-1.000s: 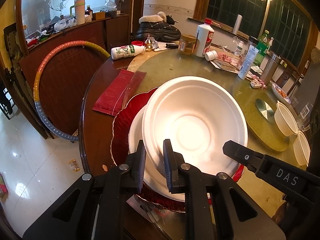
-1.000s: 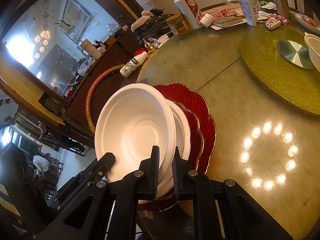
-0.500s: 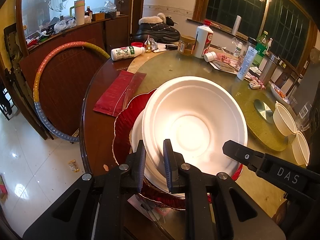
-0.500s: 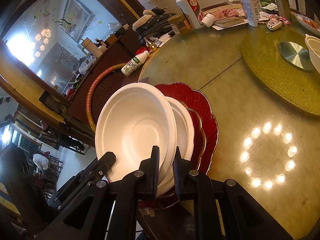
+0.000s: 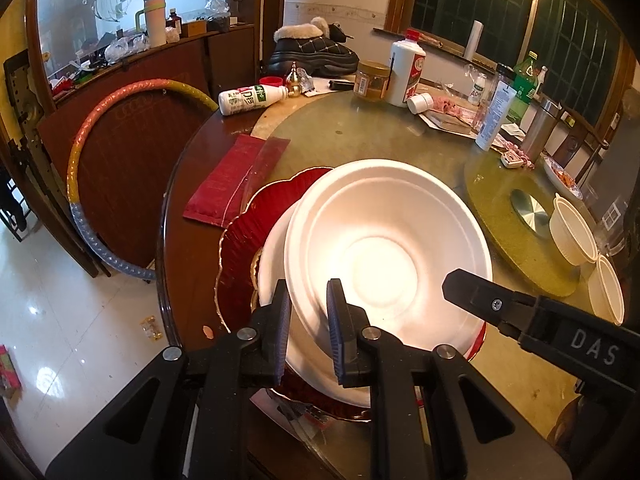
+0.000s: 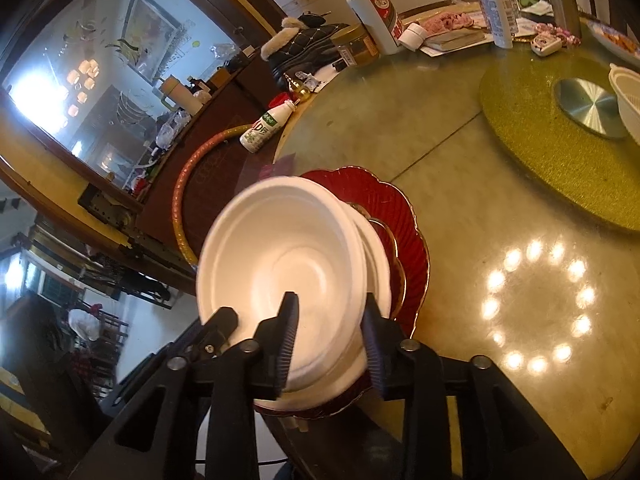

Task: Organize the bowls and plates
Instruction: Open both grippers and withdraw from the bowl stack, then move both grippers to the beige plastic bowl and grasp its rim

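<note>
A white foam bowl [image 5: 384,248] sits on a white plate [image 5: 272,256], stacked on red scalloped plates [image 5: 256,232] near the table's edge. My left gripper [image 5: 307,320] is shut on the bowl's near rim, one finger inside and one outside. In the right wrist view the same bowl [image 6: 280,264] rests over the white plate [image 6: 380,268] and the red plates [image 6: 400,208]. My right gripper [image 6: 329,340] straddles the rim with its jaws opening, and the pads stand off the rim. Its black finger [image 5: 480,292] reaches over the bowl from the right.
A gold turntable [image 5: 492,184] lies to the right, with two small cream bowls [image 5: 570,236] at its edge. A red packet [image 5: 236,176] lies left of the stack. Bottles and jars [image 5: 406,68] crowd the far side. A hoop [image 5: 80,184] leans beyond the table's rim.
My right gripper's jaws have spread apart and come off the bowl's rim. The left gripper keeps its grip and neither hand has shifted.
</note>
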Tool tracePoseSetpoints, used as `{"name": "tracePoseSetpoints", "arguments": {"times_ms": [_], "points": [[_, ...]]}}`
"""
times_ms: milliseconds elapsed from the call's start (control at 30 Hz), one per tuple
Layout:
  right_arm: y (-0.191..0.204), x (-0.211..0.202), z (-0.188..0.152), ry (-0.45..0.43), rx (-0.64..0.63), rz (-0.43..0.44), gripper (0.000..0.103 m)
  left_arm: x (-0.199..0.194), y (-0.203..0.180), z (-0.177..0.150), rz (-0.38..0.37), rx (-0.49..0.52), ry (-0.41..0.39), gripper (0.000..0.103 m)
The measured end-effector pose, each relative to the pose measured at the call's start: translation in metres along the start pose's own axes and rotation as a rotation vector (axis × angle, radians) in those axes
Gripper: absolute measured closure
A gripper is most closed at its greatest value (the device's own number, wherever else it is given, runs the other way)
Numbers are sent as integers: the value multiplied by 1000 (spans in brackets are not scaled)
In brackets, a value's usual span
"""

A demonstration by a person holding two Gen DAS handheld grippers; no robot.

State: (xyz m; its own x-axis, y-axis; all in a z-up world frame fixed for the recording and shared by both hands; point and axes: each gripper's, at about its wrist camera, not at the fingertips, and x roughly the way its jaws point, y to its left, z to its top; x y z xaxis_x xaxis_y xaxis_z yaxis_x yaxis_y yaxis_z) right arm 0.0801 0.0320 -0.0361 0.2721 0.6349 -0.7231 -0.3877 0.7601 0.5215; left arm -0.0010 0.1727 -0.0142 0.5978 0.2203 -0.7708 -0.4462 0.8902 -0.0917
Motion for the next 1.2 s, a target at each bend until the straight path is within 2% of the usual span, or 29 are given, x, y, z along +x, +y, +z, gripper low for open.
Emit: {"name": "tracePoseSetpoints", "arguments": {"times_ms": [133, 200, 267, 300, 433, 467, 533, 567, 600, 633, 667, 733, 800, 933, 967, 1067, 1200], "points": [[-2, -5, 0, -12, 10, 42, 56, 2, -3, 0, 1, 8, 3, 80], [-3, -12, 1, -40, 22, 44, 38, 1, -4, 1, 13, 5, -2, 60], [-5, -18, 2, -69, 26, 64, 35, -2, -4, 2, 20, -5, -22, 46], [-7, -21, 3, -77, 33, 72, 35, -4, -3, 3, 24, -13, -34, 43], [-23, -33, 7, -121, 79, 88, 35, -11, -2, 7, 31, -30, -61, 43], [-28, -36, 8, -131, 91, 87, 35, -15, -2, 8, 37, -42, -80, 43], [-41, -44, 10, -161, 126, 79, 34, -31, 1, 9, 20, -101, -178, 43], [-48, -48, 10, -173, 144, 72, 32, -40, 2, 8, 3, -140, -240, 35], [-58, -53, 11, -187, 164, 62, 30, -46, 3, 8, -5, -164, -277, 21], [-65, -56, 11, -196, 179, 53, 29, -53, 0, 7, -17, -191, -333, 17], [-74, -60, 11, -204, 194, 45, 27, -58, -5, 6, -31, -200, -372, 17], [-91, -67, 12, -216, 215, 25, 27, -62, -21, 8, -74, -177, -401, 17], [-111, -78, 12, -230, 241, 2, 27, -57, -44, 10, -115, -128, -378, 17], [-145, -100, 15, -265, 281, -41, 26, -37, -105, 15, -235, 2, -279, 17], [-154, -108, 18, -279, 290, -53, 23, -32, -117, 16, -261, 20, -254, 17], [-177, -131, 26, -308, 302, -82, 21, -2, -163, 27, -348, 67, -114, 17], [-211, -175, 55, -391, 337, -122, 17, 32, -220, 39, -378, 83, 47, 17]]}}
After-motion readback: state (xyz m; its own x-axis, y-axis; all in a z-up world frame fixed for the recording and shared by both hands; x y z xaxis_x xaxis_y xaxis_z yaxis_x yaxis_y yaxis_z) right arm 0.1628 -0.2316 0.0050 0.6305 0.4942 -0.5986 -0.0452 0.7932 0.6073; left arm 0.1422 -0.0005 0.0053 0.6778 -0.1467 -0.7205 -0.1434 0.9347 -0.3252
